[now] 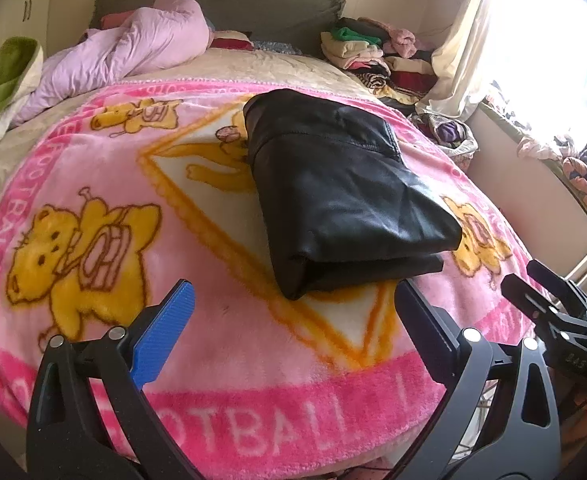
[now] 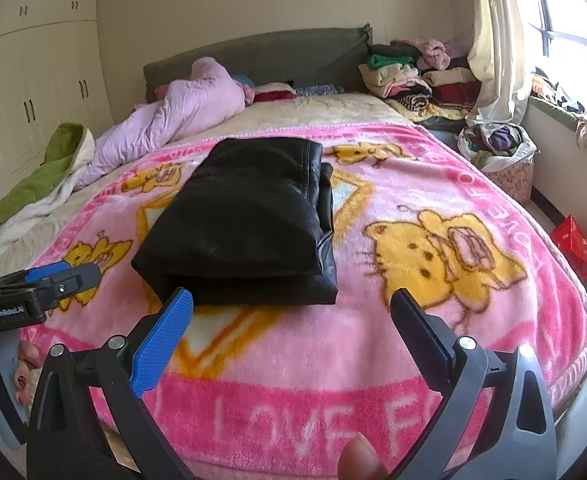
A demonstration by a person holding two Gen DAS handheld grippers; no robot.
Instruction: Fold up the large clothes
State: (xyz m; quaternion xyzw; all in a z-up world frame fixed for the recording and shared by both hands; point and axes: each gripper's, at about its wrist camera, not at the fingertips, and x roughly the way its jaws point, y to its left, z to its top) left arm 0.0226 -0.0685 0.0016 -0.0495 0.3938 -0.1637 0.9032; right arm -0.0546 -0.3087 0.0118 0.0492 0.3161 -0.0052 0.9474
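On the pink blanket (image 1: 213, 360) lies a folded black garment (image 1: 345, 196), both grippers' jaws spread, empty.

Window (image 1: 553, 40) blown out — perhaps daylight; hand (image 2: 359, 460) cropped.

Home bedroom — bed (image 2: 333, 116) with padded headboard (image 2: 261, 56) and pink cartoon blanket (image 2: 373, 320), built-in wardrobe (image 2: 41, 80), curtained window (image 2: 493, 40), stacks of folded clothes (image 2: 409, 76) beside the bed — lived-in, cluttered.
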